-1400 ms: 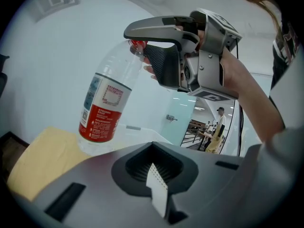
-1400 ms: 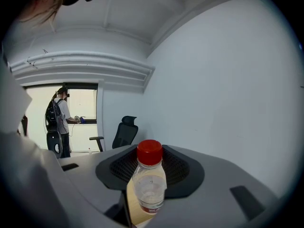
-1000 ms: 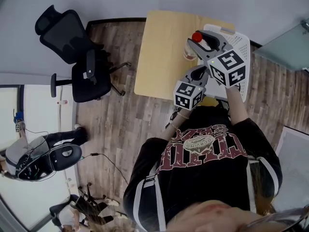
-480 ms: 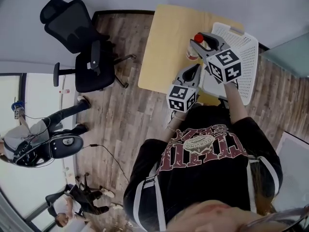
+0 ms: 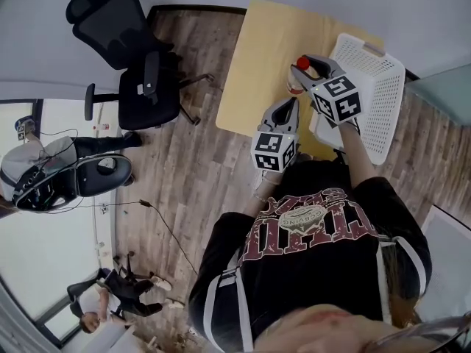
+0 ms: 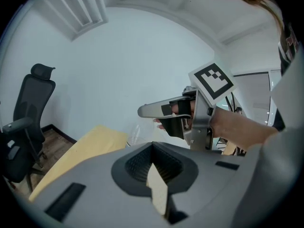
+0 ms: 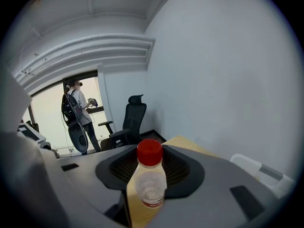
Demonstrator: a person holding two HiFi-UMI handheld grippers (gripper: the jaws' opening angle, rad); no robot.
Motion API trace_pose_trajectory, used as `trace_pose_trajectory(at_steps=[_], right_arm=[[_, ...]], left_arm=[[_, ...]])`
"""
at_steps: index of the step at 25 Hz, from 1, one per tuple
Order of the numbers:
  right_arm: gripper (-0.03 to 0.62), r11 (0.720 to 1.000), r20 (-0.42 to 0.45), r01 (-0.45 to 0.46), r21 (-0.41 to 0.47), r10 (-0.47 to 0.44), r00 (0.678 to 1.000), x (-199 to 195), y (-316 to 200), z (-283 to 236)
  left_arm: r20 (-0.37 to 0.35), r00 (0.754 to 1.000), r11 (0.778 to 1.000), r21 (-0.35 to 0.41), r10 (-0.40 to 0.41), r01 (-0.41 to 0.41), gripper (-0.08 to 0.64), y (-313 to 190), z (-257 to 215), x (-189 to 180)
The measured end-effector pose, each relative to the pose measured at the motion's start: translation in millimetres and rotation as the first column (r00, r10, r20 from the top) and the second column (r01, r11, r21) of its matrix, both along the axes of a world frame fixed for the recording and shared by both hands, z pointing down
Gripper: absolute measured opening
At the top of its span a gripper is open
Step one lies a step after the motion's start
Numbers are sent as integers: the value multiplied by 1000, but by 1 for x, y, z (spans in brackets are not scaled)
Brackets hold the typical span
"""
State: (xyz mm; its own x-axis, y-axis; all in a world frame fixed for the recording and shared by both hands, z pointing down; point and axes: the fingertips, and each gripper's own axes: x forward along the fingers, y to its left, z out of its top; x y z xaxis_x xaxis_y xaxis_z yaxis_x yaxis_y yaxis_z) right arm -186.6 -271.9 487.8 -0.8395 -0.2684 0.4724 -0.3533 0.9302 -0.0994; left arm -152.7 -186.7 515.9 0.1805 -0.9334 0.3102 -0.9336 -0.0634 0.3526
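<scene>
My right gripper [image 5: 301, 69] is shut on a clear plastic bottle [image 7: 150, 185] with a red cap [image 5: 302, 62], held above the far part of a yellow table [image 5: 265, 54]. In the right gripper view the bottle stands upright between the jaws. In the left gripper view the right gripper [image 6: 176, 112] shows ahead, and only a faint bit of the bottle [image 6: 136, 134] appears below it. My left gripper [image 5: 283, 109] hangs over the table's near edge, just in front of the right one; its jaws are shut with nothing in them.
A white perforated basket [image 5: 377, 87] stands on the table's right side. A black office chair [image 5: 125, 57] is on the wooden floor to the left. A person with a backpack [image 7: 76, 118] stands near a bright window behind the chair.
The bottle was raised and tilted in front of the left gripper, label showing; now it sits lower, mostly hidden. Both gripper views have swung towards the chair and table.
</scene>
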Motion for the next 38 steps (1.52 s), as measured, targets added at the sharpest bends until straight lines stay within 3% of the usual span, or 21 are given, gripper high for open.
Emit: trace_pose_trajectory(at_steps=[9,18,25,31,38], right_arm=[[166,1000,-65,15,-26,-17,998,-12,1,35],[166,998,-164,52,26,-47,985,-39,12,59],[166,996,-203,87,-15,-88,975,-51,18,71],[166,996,-227,80,-29,-85,970,-51,19,76],[167,996,-311,64,-64,-81,947,-36,32,79]], left_arm=[[-7,997,997,-30,-76,76,48,7,9,-29],[-24,992,992,-42,-124,122,48,18,15,-51],[-33,987,987,-45,-157,156,48,23,16,-63],[-33,985,985,-39,-168,166,48,26,17,-64],[-43,986,986,-28,-164,163,46,27,14,-65]])
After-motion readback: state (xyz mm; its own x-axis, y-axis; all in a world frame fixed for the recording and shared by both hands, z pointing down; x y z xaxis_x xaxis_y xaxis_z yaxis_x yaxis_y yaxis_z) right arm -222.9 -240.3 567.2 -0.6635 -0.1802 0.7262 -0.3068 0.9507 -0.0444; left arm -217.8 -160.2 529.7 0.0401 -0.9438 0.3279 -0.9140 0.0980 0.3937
